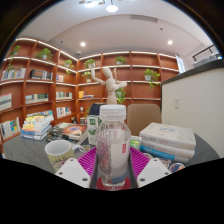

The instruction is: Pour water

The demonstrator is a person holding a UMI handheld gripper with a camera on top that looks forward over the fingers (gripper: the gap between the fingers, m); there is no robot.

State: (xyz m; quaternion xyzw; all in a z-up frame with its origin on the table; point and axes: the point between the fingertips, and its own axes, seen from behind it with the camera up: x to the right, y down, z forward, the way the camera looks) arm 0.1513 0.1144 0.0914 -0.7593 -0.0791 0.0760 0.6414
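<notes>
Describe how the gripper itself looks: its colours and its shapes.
The gripper has two pale, whitish fingers with blocky, angular tips. Each finger carries a magenta pad on its inner face. No cables, markings or sleeve are visible.

Tongs (pixel 112 170) gripping water bottle (pixel 113 140), cup (pixel 59 153) beside

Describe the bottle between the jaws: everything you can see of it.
The bottle is clear plastic with a white screw cap and ribbed, see-through walls. It stands upright between the gripper's two jaws, its lower part set against their pink pads. Whether the pads press on it cannot be told. Its base is hidden by the jaws. A patterned mug stands beside it on one side, a stack of books on the other, neither touching it. Its water level cannot be made out.
</notes>
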